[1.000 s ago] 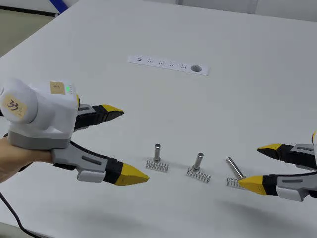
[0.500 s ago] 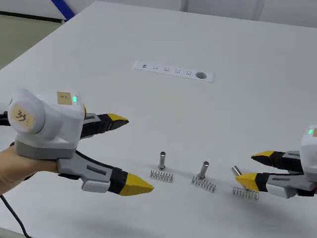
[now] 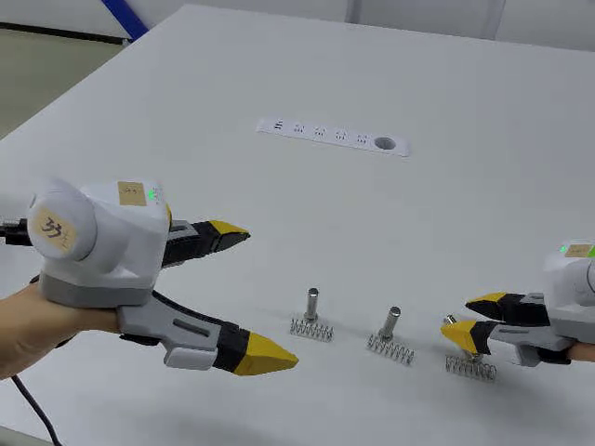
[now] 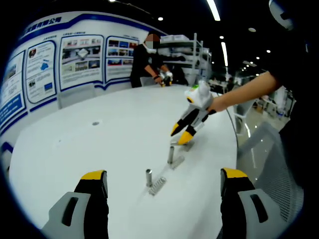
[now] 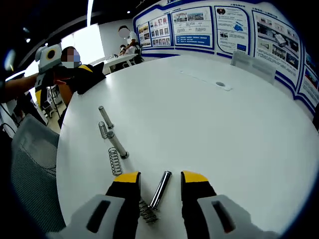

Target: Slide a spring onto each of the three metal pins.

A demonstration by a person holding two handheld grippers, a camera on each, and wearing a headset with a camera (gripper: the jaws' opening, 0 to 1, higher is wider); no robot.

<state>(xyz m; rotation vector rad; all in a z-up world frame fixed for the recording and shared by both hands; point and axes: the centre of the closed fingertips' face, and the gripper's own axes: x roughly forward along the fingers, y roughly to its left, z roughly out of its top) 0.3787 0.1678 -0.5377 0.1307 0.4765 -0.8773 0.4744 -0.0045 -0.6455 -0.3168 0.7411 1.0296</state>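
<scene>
Three smooth steel pins [image 3: 391,321], coiled springs [image 3: 390,349] beside them, on matte white table [image 3: 372,74] — right gripper [image 3: 456,315] parted, straddling the 3 o'clock pin [image 5: 160,189]; left gripper [image 3: 271,295] gaping wide, 9 o'clock, unobstructed.

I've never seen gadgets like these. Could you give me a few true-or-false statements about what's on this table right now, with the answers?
1. Three coiled metal springs lie flat on the white table, none on a pin. True.
2. The left gripper is clamped shut on a spring. False: its jaws stand wide open and hold nothing.
3. The right gripper has one jaw on each side of a short metal pin. True.
4. The white power strip lies between the pins and the person. False: it lies beyond the pins, farther across the table.
</scene>
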